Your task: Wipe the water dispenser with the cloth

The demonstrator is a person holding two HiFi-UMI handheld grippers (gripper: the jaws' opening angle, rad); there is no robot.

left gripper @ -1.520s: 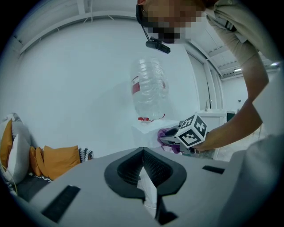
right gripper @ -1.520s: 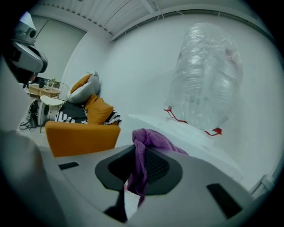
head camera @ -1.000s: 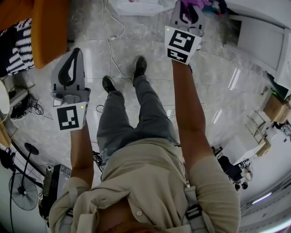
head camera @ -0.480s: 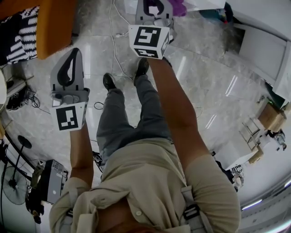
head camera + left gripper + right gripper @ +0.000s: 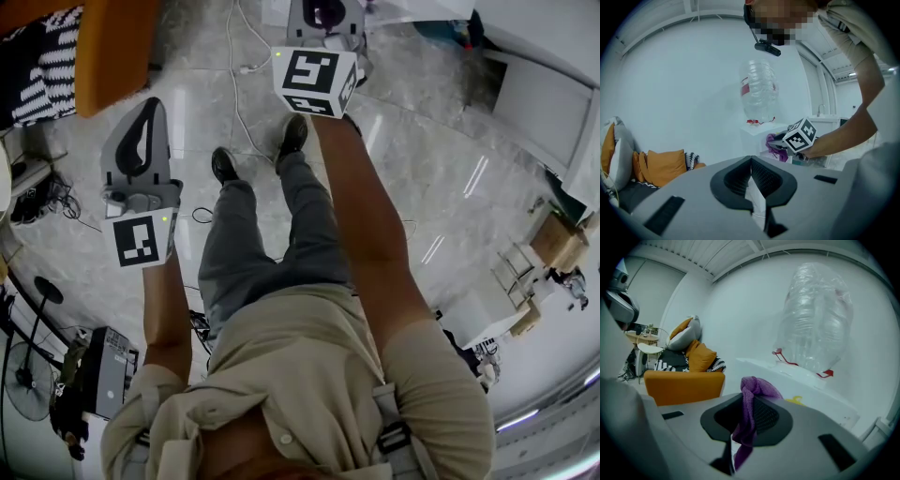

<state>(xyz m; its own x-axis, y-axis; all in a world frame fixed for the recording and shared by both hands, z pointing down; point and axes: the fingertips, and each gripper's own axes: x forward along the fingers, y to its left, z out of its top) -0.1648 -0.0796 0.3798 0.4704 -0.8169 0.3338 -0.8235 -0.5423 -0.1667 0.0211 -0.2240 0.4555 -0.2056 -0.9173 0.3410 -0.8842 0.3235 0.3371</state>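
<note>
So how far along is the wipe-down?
Done: the cloth is clamped in the right gripper. In hand: it is held up close to the dispenser, with no contact visible. Left: all the wiping. The left gripper is shut and empty.

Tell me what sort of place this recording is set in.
Probably an indoor lounge or office break area: a white water dispenser topped by an upturned clear bottle, an orange sofa with cushions, and a glossy stone-look floor.

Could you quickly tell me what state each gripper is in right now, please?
Left gripper: closed, nothing between its jaws.
Right gripper: closed on the purple cloth.
</note>
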